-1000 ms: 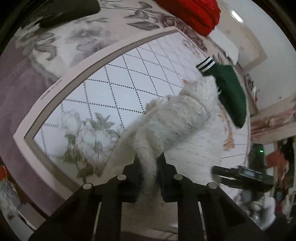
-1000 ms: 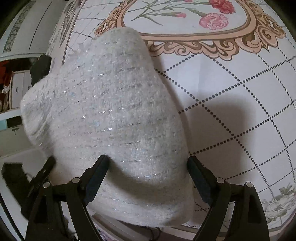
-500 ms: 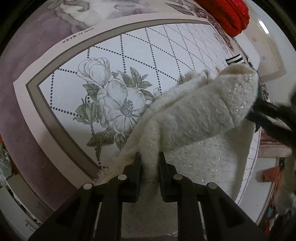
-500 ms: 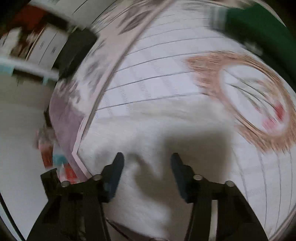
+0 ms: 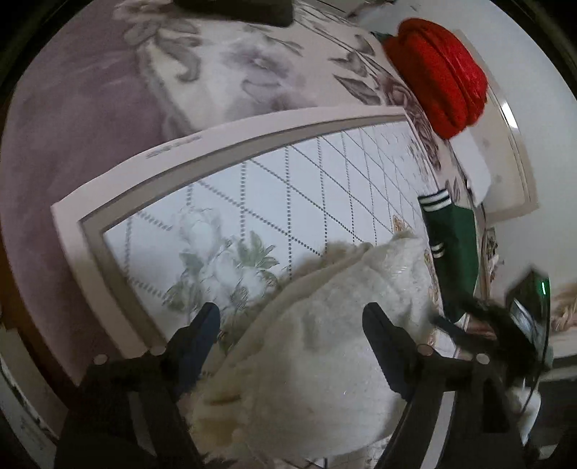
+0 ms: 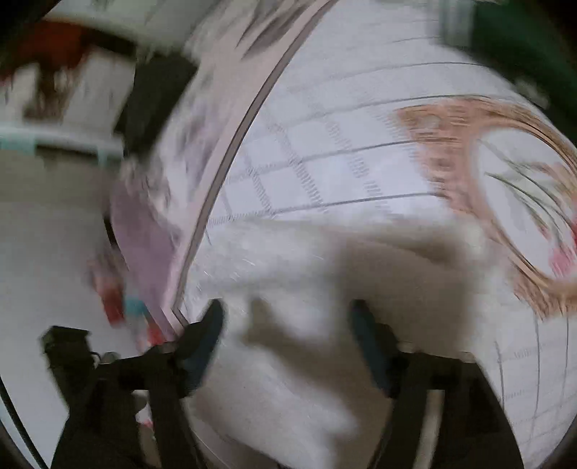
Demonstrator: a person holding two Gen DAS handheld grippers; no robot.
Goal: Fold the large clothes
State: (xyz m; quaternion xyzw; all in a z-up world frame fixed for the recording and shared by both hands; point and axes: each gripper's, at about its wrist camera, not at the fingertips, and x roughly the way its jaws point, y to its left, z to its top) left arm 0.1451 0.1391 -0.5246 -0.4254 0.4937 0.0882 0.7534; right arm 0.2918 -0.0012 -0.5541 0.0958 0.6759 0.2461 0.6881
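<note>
A fluffy white sweater (image 5: 324,346) lies bunched on the patterned bed sheet (image 5: 252,202), right in front of my left gripper (image 5: 292,321). The left jaws stand wide open over the sweater and hold nothing. In the blurred right wrist view the same white sweater (image 6: 288,281) lies below my right gripper (image 6: 285,324), whose jaws are also open and empty. The right gripper (image 5: 479,324) shows as a dark blur at the right edge of the left wrist view.
A green garment with white stripes (image 5: 454,252) lies past the sweater on the right. A red garment (image 5: 443,75) sits at the far side of the bed. A dark item (image 5: 238,11) lies at the top edge. The sheet's purple border (image 5: 72,144) runs along the left.
My left gripper was shut on a fold of the sweater; now it is open and the sweater lies loose. The right gripper swung fast across the bed and stays open.
</note>
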